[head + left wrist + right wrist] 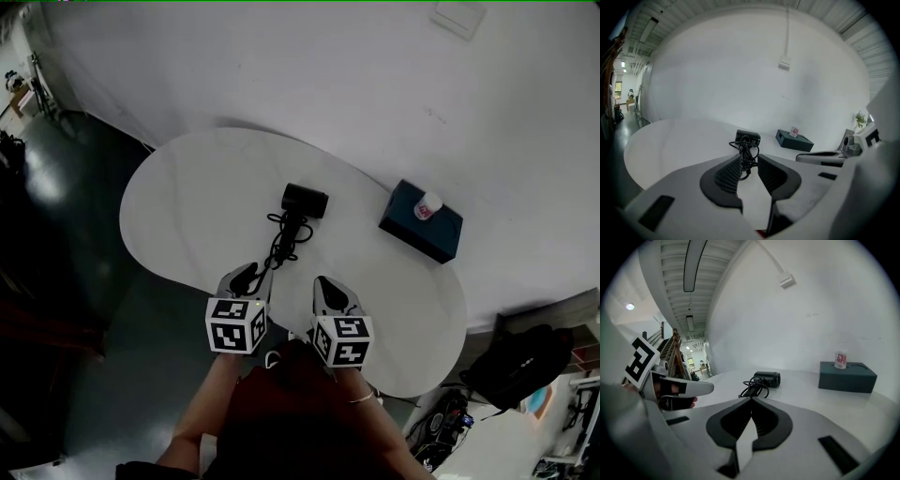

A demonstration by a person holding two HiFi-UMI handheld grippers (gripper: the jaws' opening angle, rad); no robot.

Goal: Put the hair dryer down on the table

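Two grippers sit side by side at the near edge of the table [187, 206], each held from below on a bare forearm, jaws pointing away from the person toward the wall. A thin bracelet [362, 398] circles the right wrist. The left gripper [253, 274] has its ribbed black pads [729, 172] standing apart with a narrow gap. The near loop of the cord [284, 240] lies in that gap at the tips, and the pads do not visibly press on it. The right gripper [324, 284] has its jaws closed together, tips meeting, with nothing between them. It hangs just beside the left one and clear of the cord. The hair dryer [305, 200] lies on its side near the middle of the table, a short matte black barrel whose cord is bunched in tangled loops running back toward the left gripper. The tabletop is smooth, white and rounded like a bean. Well to the right of the dryer stands a dark teal box [420, 225], with a small white-and-red item [427, 206] poking from its top.
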